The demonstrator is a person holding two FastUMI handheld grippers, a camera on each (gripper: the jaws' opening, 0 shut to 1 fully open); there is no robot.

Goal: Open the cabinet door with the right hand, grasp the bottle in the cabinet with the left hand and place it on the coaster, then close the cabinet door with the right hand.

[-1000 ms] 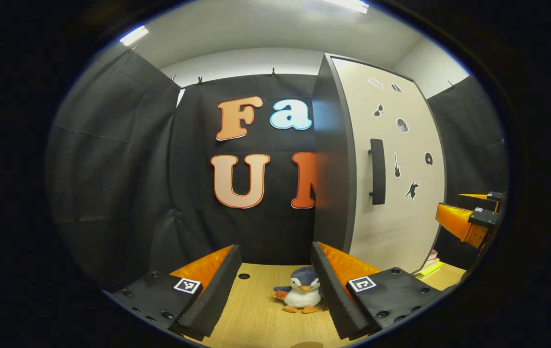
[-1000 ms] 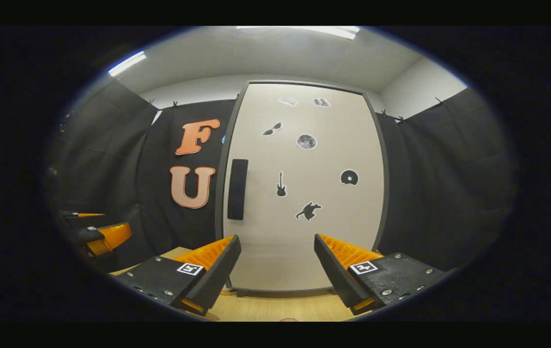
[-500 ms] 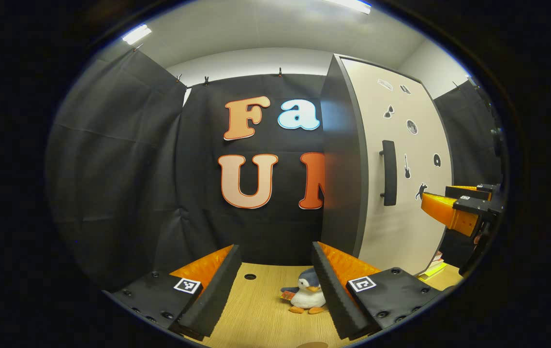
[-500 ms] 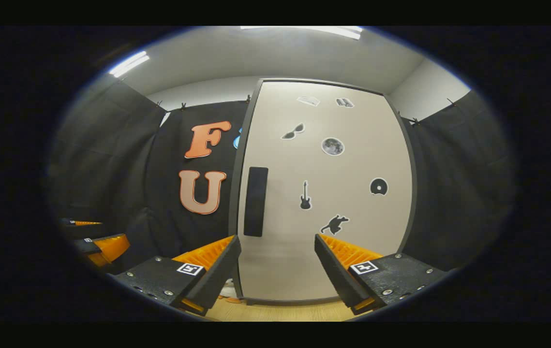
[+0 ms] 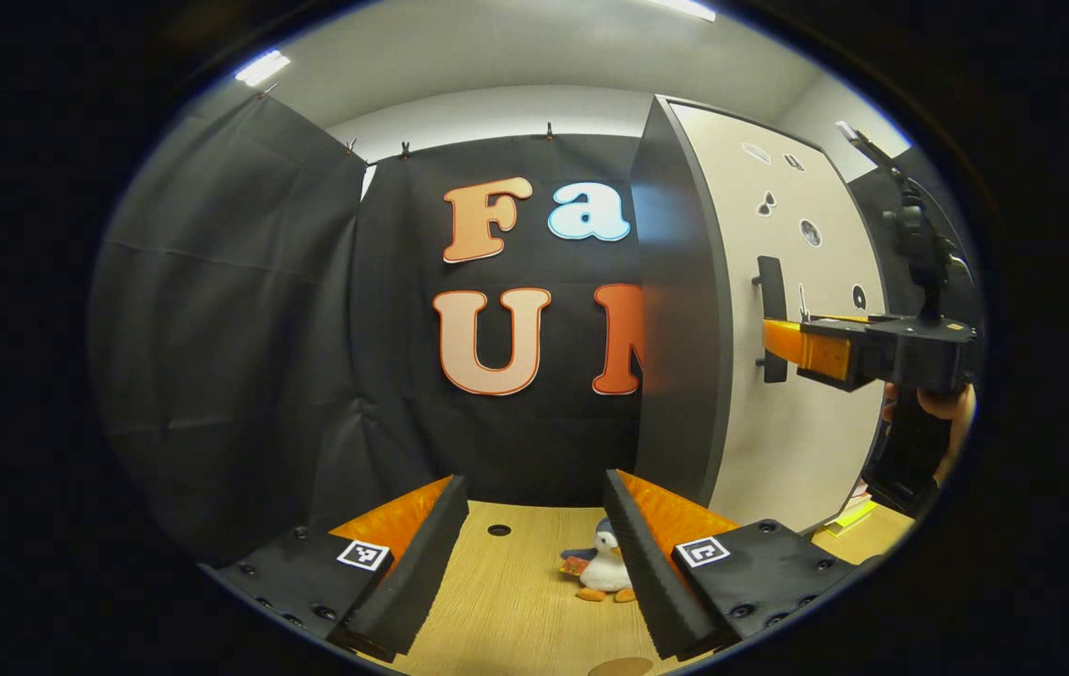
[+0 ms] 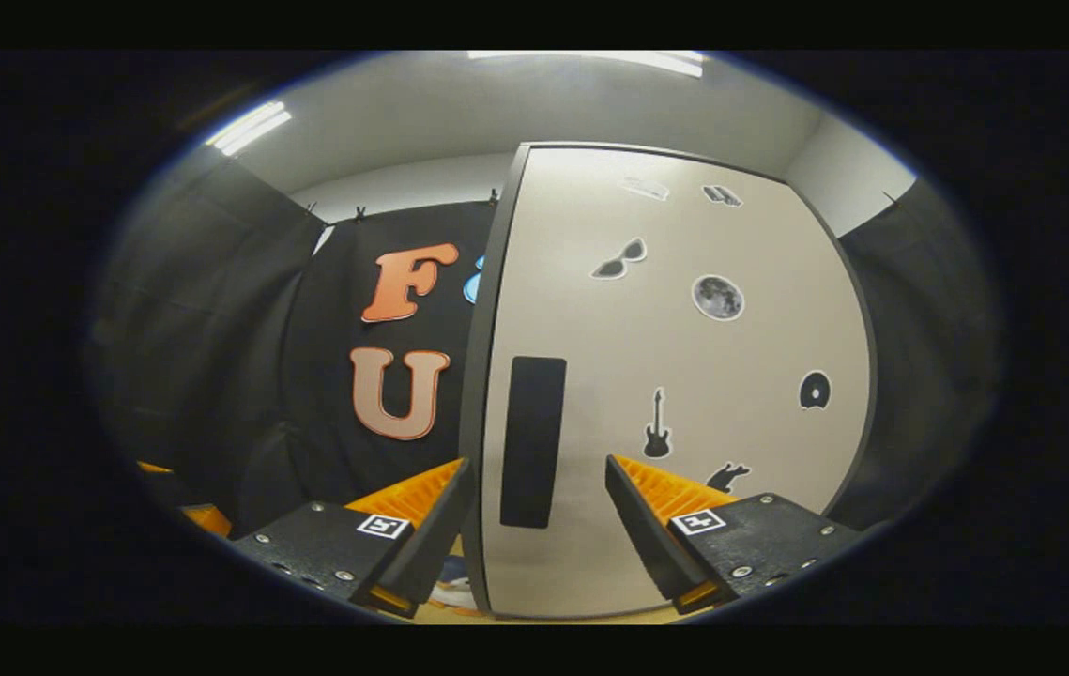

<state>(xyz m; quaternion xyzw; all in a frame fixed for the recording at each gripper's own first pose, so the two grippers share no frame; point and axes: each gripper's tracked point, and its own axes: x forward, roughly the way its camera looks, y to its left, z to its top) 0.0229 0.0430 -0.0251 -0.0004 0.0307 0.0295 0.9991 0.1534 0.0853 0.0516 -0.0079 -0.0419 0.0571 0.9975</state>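
Observation:
The tall cabinet has a pale door [image 6: 684, 376] with small dark stickers, and the door is shut, hiding the inside. Its dark upright handle [image 6: 532, 441] stands just ahead of my right gripper [image 6: 534, 535], lined up with the gap between the open fingers. From the left gripper view, the right gripper [image 5: 783, 333] has its tips beside the handle [image 5: 771, 319], held by a hand [image 5: 942, 404]. My left gripper [image 5: 534, 554] hangs open over the wooden table [image 5: 496, 610], holding nothing. A round brown coaster [image 5: 620, 667] peeks in at the bottom edge.
A small penguin plush [image 5: 604, 568] sits on the table by the cabinet's dark side panel [image 5: 679, 310]. Several books [image 5: 848, 514] lie at the cabinet's foot on the right. A cable hole [image 5: 498, 530] marks the tabletop near the back wall.
My right gripper has moved forward and up to the door handle, which now looms larger between its fingers. The left gripper has drifted only slightly. The door stays shut.

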